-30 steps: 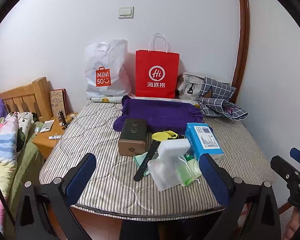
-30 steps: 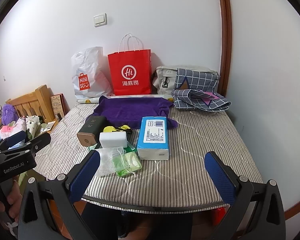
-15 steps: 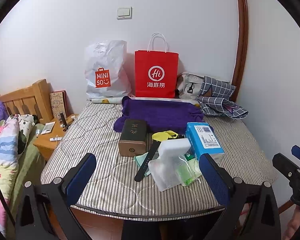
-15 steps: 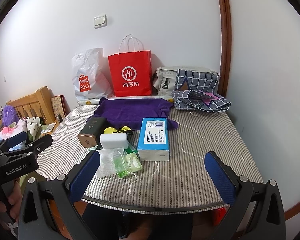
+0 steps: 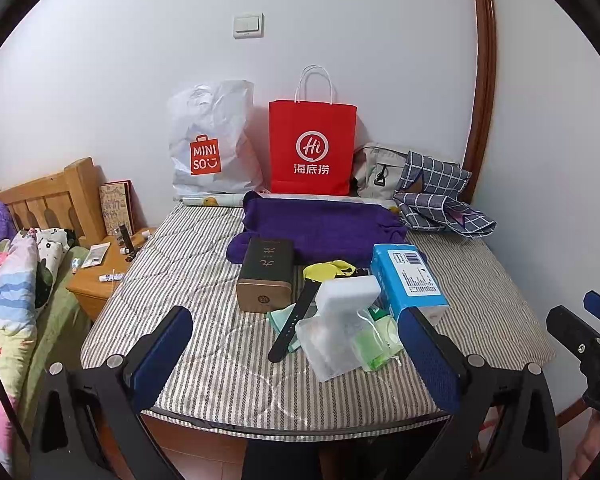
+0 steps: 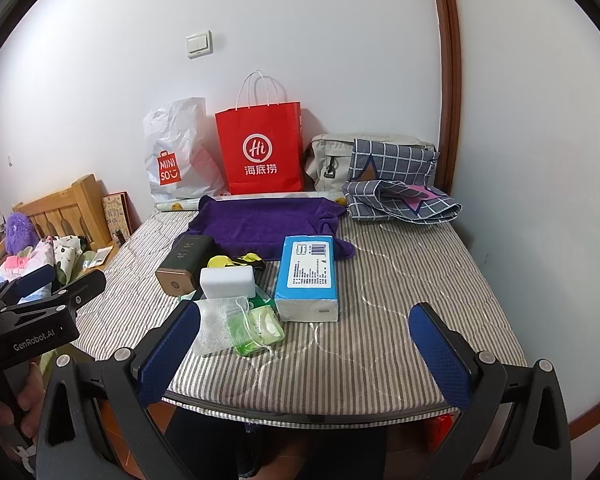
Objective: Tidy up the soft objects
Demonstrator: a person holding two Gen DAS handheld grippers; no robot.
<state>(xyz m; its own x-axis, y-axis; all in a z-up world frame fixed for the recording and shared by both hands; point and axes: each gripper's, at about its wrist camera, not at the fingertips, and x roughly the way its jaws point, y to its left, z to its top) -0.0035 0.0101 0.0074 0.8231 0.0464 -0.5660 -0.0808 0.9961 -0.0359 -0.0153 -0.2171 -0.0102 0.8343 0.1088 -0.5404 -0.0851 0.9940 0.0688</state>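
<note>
A purple towel lies spread on the striped mattress. In front of it sit a white sponge block, a blue tissue pack, a clear bag with green items, yellow cloth and a dark box. A checked fabric bag rests at the back right. My left gripper and right gripper hang open before the mattress's near edge, holding nothing.
A red paper bag, a white plastic bag and a beige bag stand against the wall. A wooden nightstand with small items and a bed with bedding lie left. A black strap lies by the sponge.
Both views have shifted very slightly; the objects on the mattress stay where they were and both grippers stay open.
</note>
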